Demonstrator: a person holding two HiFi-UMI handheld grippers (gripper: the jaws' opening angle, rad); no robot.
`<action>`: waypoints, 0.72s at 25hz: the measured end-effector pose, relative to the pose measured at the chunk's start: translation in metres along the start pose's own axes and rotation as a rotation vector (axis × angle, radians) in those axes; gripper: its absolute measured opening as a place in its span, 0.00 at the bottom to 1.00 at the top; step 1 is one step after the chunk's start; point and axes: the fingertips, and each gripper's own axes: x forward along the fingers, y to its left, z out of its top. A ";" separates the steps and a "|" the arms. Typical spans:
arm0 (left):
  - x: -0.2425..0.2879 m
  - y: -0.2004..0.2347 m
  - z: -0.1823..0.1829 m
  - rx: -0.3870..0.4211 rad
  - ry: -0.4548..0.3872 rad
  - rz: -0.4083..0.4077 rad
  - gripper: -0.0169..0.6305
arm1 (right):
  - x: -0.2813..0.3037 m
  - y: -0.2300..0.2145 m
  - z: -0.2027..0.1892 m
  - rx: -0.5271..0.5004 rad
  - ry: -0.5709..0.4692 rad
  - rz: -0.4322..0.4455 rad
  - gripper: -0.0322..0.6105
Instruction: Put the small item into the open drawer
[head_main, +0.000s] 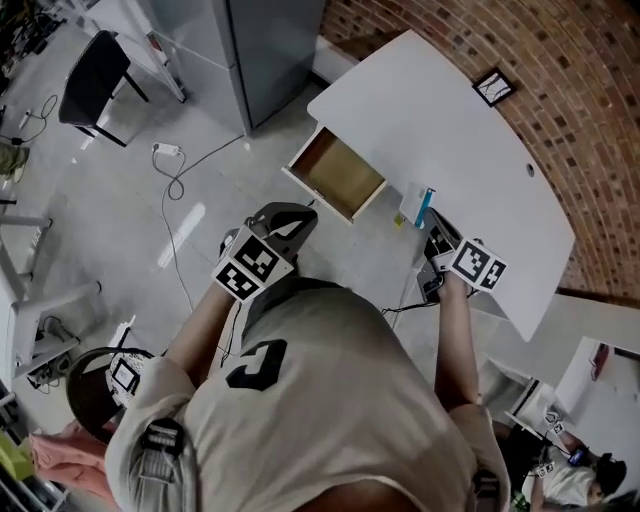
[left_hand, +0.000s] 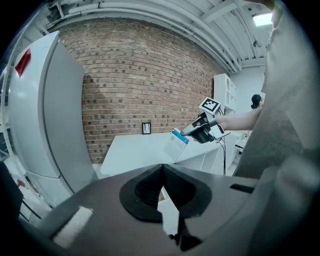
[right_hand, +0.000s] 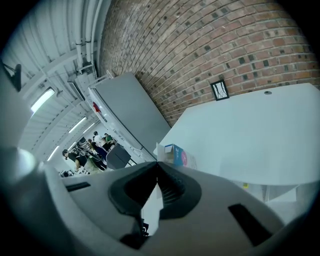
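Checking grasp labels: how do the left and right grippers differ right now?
Left gripper has its jaws together with nothing between them; right gripper has its jaws shut on a small blue-and-white box. In the head view, left gripper is near the open drawer's front; right gripper is off to its side at the table's edge. Both have their jaws closed.

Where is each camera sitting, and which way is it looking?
Head view: on the person's head, looking steeply down at the open drawer and white table; shoulders, arms, left gripper and right gripper show.
Left gripper view: rides the left gripper, facing the brick wall; right forearm and torso show.
Right gripper view: rides the right gripper, facing table and wall; no body shows.
Shared: all three see the small box in the right gripper.
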 end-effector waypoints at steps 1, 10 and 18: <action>-0.005 0.004 -0.003 0.000 -0.002 0.001 0.03 | 0.003 0.005 -0.002 0.000 0.000 -0.001 0.06; -0.031 0.039 -0.025 -0.022 0.003 0.017 0.03 | 0.024 0.035 -0.018 -0.009 0.033 -0.013 0.06; -0.025 0.042 -0.031 -0.061 0.018 0.024 0.03 | 0.034 0.041 -0.026 -0.017 0.100 0.010 0.06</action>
